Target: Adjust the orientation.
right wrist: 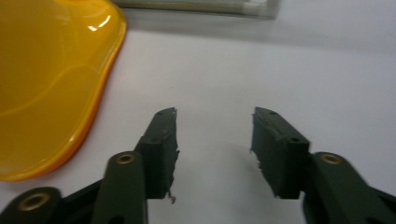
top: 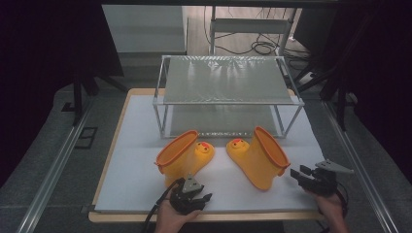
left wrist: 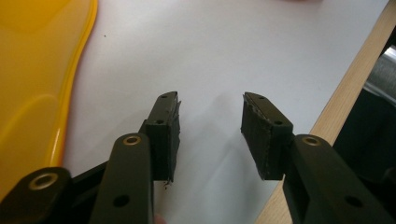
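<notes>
1. In the high view, two yellow boots are seen lying on the white counter (top: pixel 136 189) in front of a metal shelf rack (top: pixel 228 80). The left boot (top: pixel 182 158) lies just beyond the left claw (top: pixel 192 194), which is held near the counter's front edge. The right boot (top: pixel 260 158) lies to the left of the right claw (top: pixel 301 174), close but apart.
2. In the left gripper view, the left claw (left wrist: pixel 210 135) is seen with its jaws apart and nothing between them; the left boot (left wrist: pixel 32 88) is seen at the left edge, clear of the jaws.
3. In the right gripper view, the right claw (right wrist: pixel 214 149) is likewise parted over bare counter, and the right boot (right wrist: pixel 46 84) lies to the upper left, untouched.
</notes>
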